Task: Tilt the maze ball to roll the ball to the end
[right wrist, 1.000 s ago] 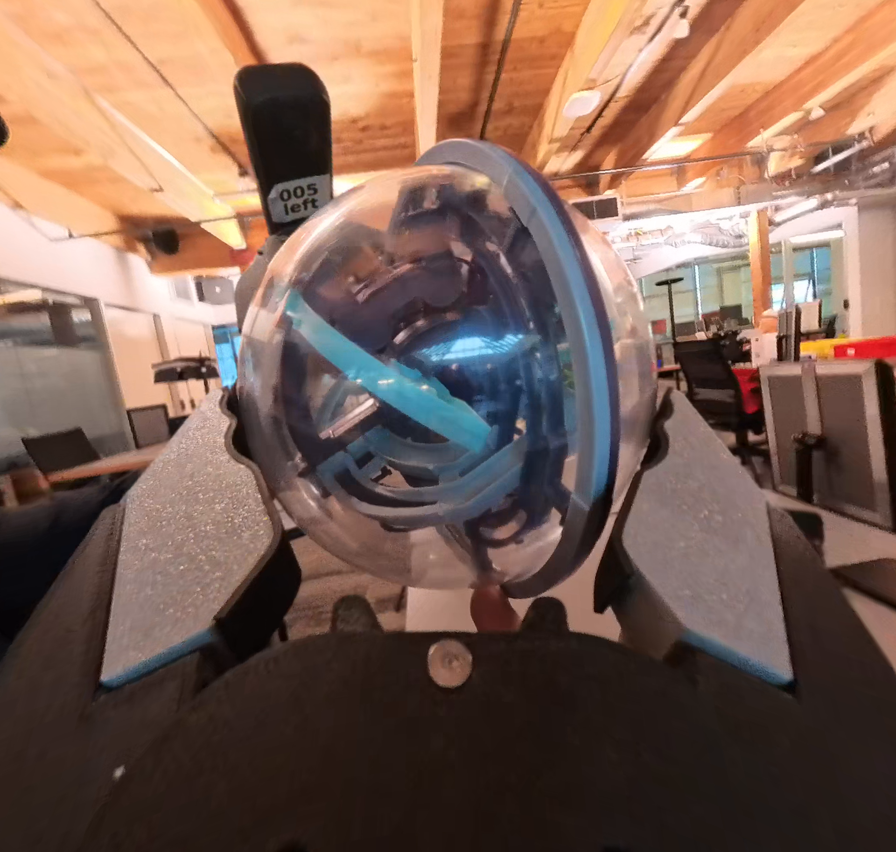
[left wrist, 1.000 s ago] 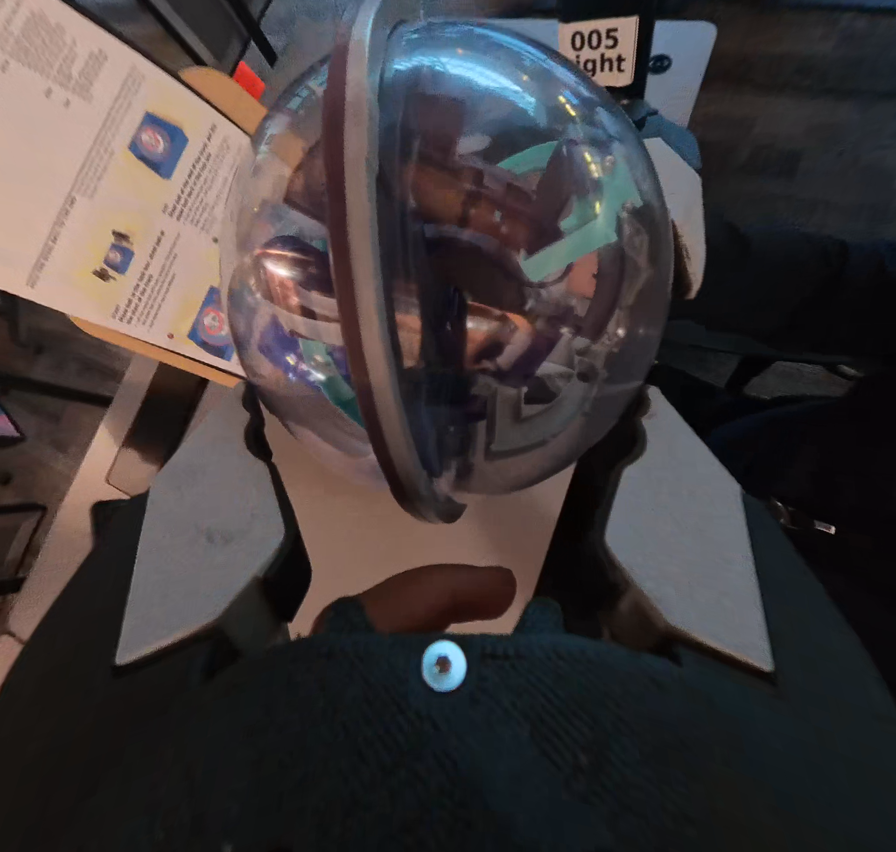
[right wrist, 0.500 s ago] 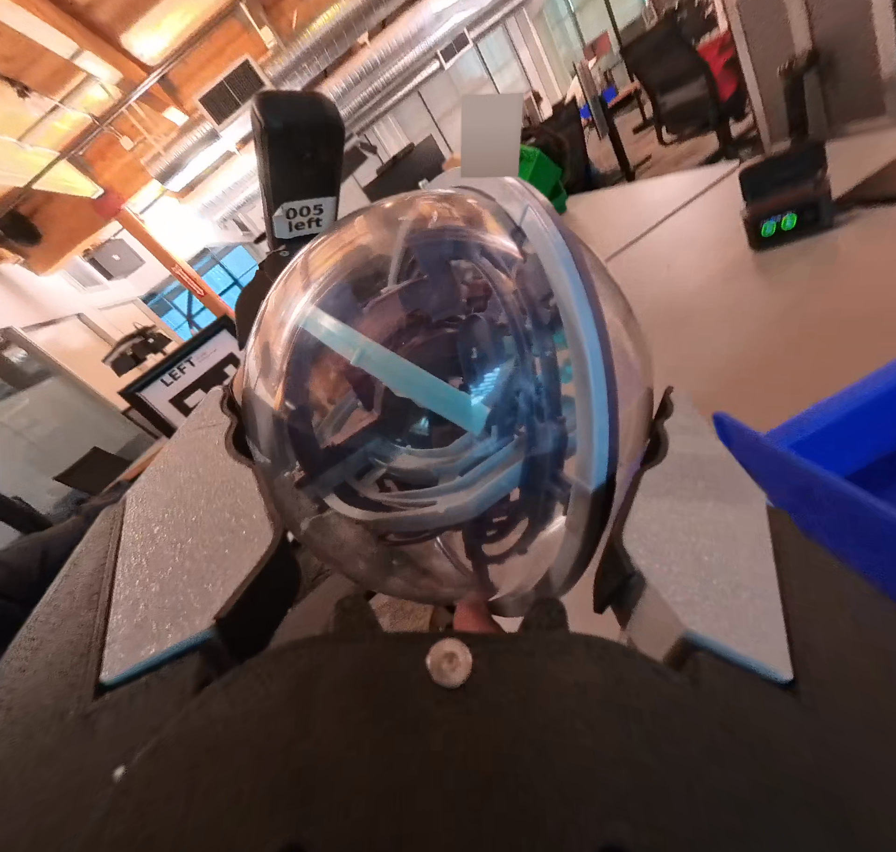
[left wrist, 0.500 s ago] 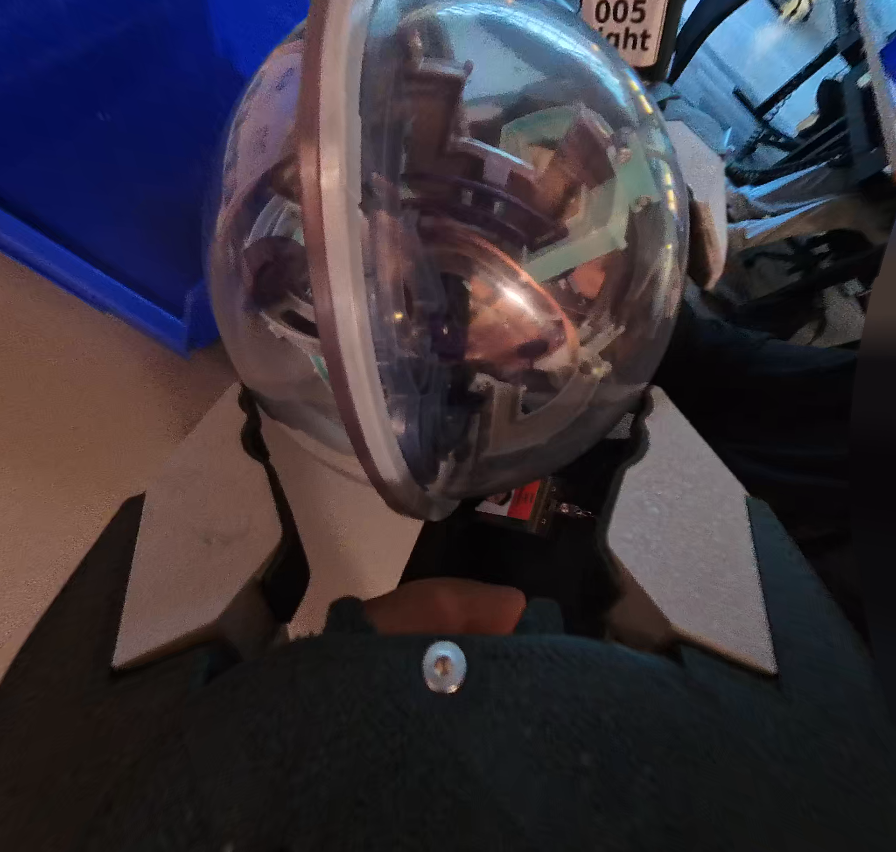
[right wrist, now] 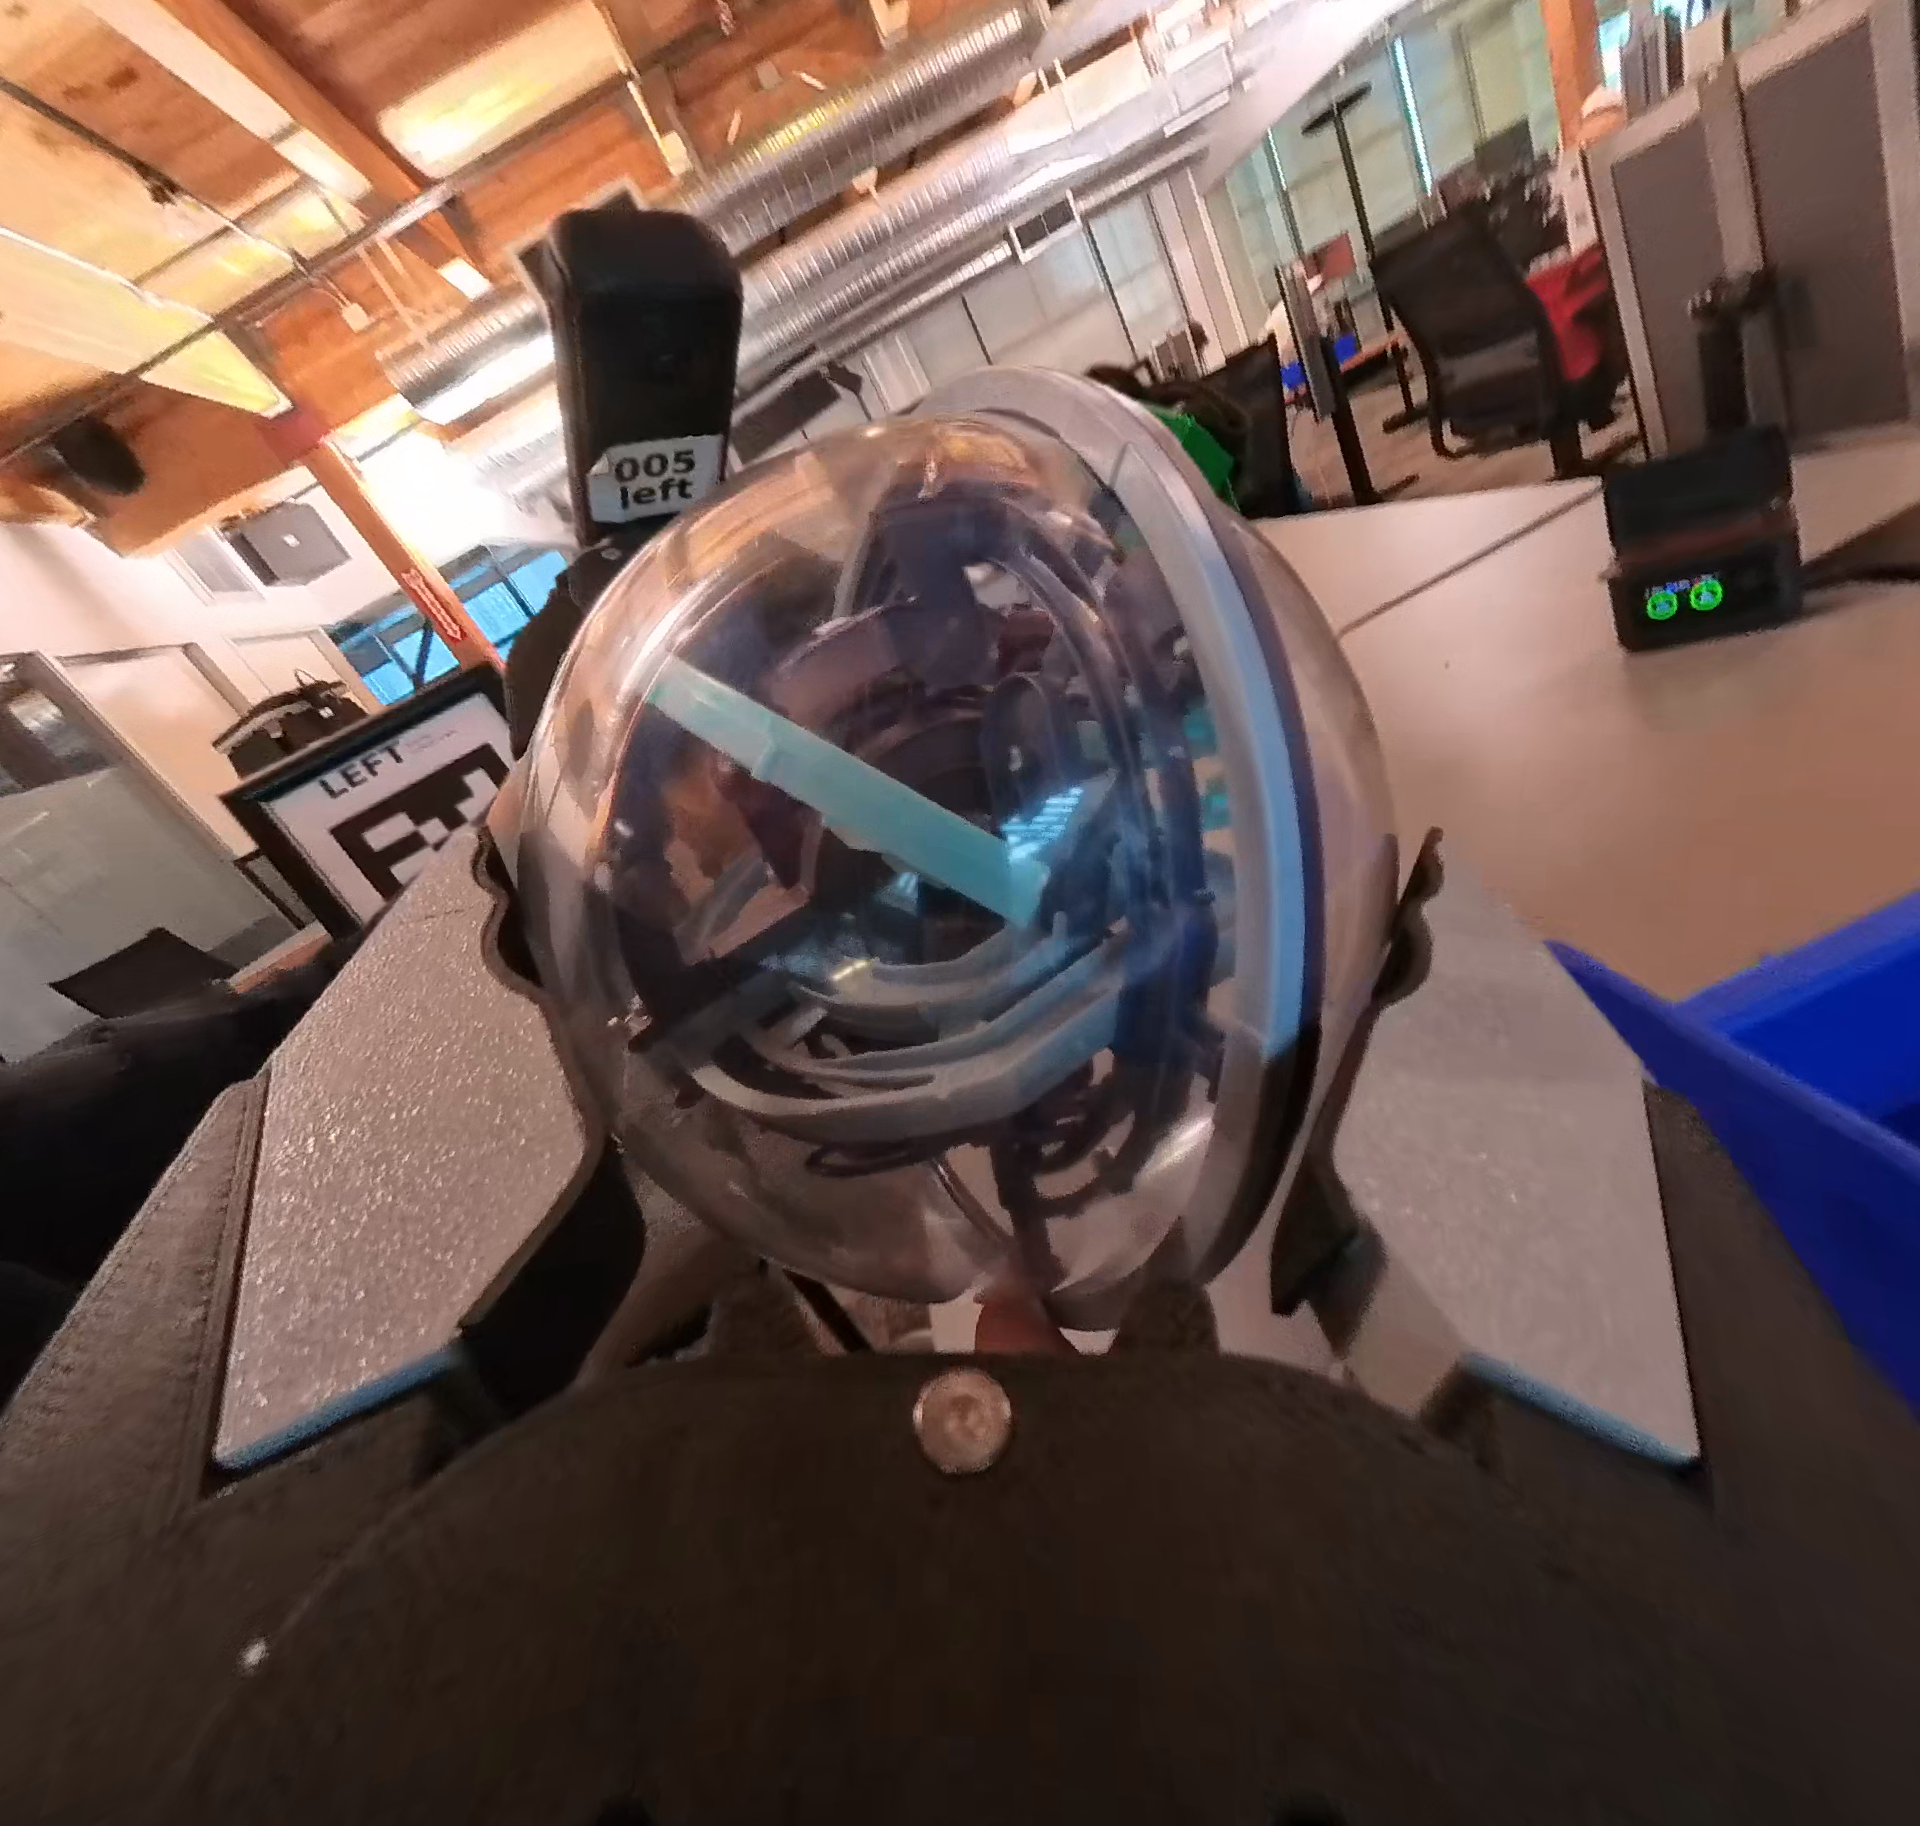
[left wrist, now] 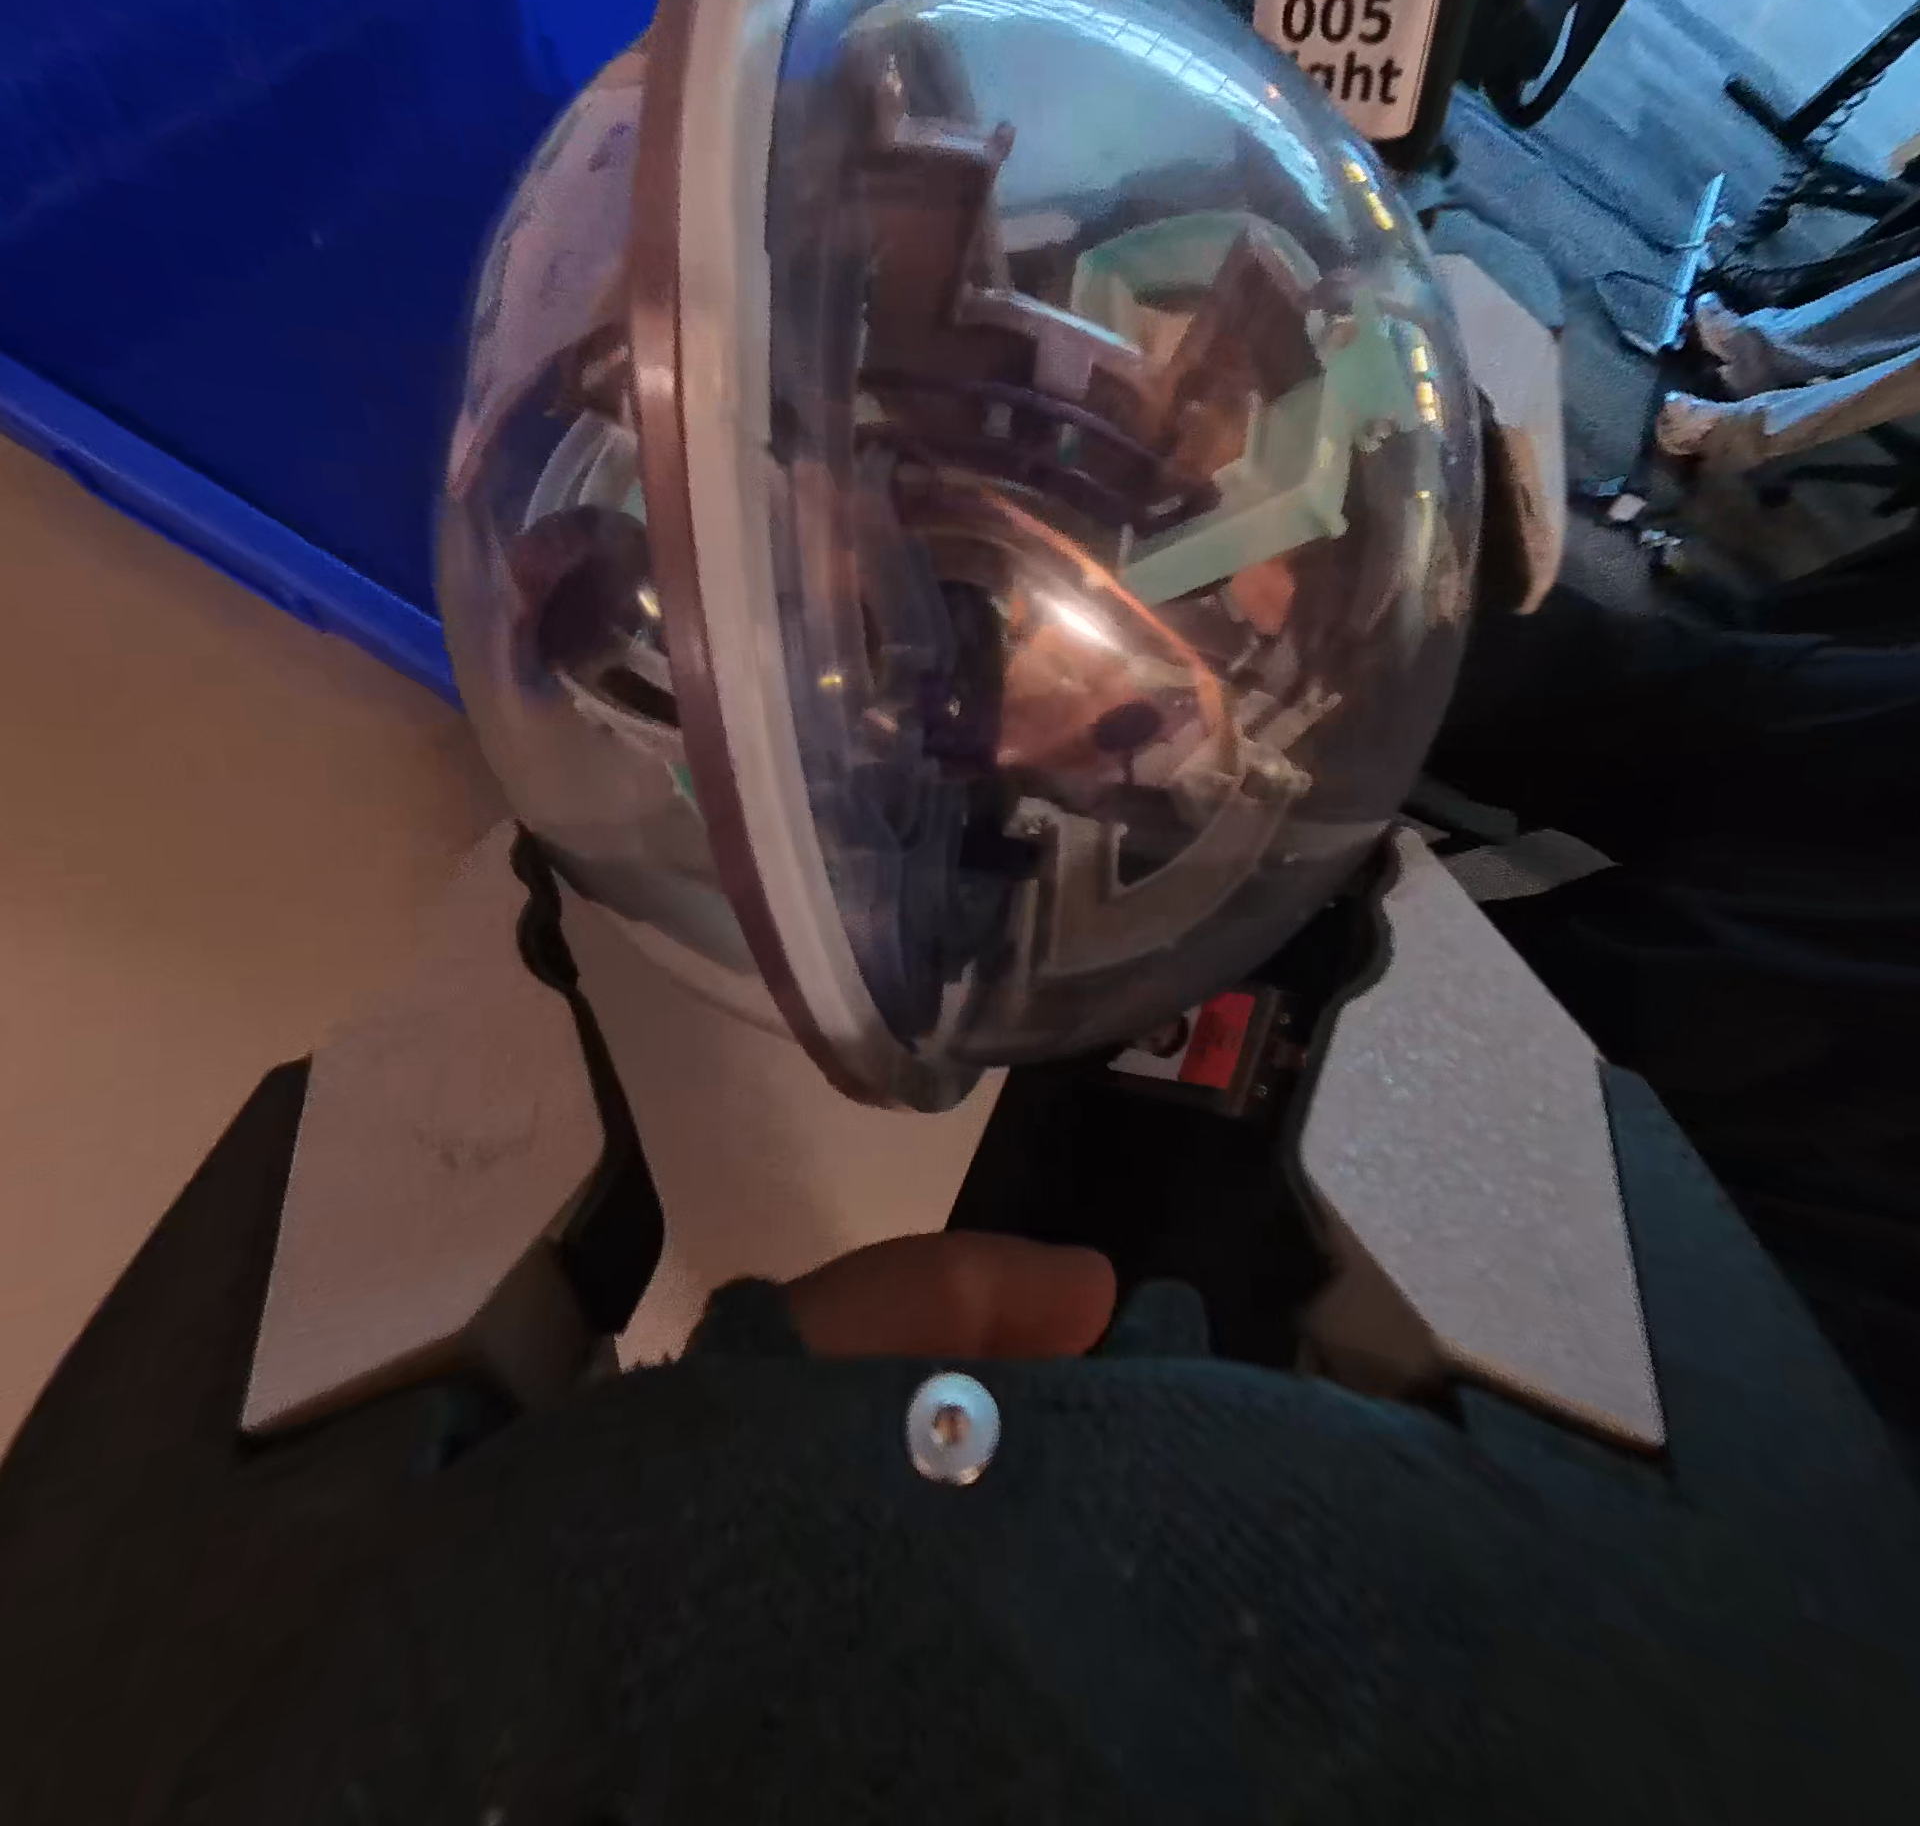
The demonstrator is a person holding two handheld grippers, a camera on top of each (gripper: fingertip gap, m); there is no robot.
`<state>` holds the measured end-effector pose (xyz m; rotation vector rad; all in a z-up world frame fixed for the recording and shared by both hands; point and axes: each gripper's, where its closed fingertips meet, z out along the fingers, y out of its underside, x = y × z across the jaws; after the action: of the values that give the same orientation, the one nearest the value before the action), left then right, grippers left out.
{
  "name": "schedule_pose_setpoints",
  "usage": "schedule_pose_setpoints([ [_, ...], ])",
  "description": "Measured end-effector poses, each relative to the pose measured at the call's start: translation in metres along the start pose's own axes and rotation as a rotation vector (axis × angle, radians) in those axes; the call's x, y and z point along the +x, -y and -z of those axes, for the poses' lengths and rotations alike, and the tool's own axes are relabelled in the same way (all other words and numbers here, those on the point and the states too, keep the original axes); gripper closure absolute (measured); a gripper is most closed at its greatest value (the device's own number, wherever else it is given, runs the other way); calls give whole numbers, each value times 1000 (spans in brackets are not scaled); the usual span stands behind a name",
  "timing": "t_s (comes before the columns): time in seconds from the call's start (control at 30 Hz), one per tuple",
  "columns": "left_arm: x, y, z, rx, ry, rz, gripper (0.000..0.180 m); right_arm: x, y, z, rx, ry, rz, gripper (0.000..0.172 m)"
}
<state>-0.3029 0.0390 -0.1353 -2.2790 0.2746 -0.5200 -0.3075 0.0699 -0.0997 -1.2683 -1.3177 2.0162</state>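
Note:
The maze ball (left wrist: pixel 966 529) is a clear sphere with a grey ring around it and teal, brown and purple tracks inside. It fills the middle of both wrist views and also shows in the right wrist view (right wrist: pixel 935 893). My left gripper (left wrist: pixel 951 872) is shut on it, with both pads against the sphere's sides. My right gripper (right wrist: pixel 956 903) is shut on it from the opposite side. Each gripper's black camera post shows behind the ball in the other's view. The small ball inside cannot be made out.
A blue bin (left wrist: pixel 239 249) stands on the beige table (left wrist: pixel 208 841) to the left, and also at the right edge of the right wrist view (right wrist: pixel 1787 1080). A black box with green lights (right wrist: pixel 1704 571) sits farther back on the table. A person's dark sleeve (left wrist: pixel 1714 841) is at the right.
Both grippers have tilted and turned with the ball held between them. The right wrist view swung down from the ceiling to the table and blue bin. The grasp on the ball stays the same.

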Motion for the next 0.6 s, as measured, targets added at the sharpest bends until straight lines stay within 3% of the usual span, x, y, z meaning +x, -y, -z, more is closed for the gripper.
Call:
schedule_pose_setpoints([
  [0.03,2,5,3,4,15,-18,34,-3,5,1,19,9,13,15],
  [0.6,49,85,56,85,178,-292,34,-71,91,13,209,98,259,14],
])
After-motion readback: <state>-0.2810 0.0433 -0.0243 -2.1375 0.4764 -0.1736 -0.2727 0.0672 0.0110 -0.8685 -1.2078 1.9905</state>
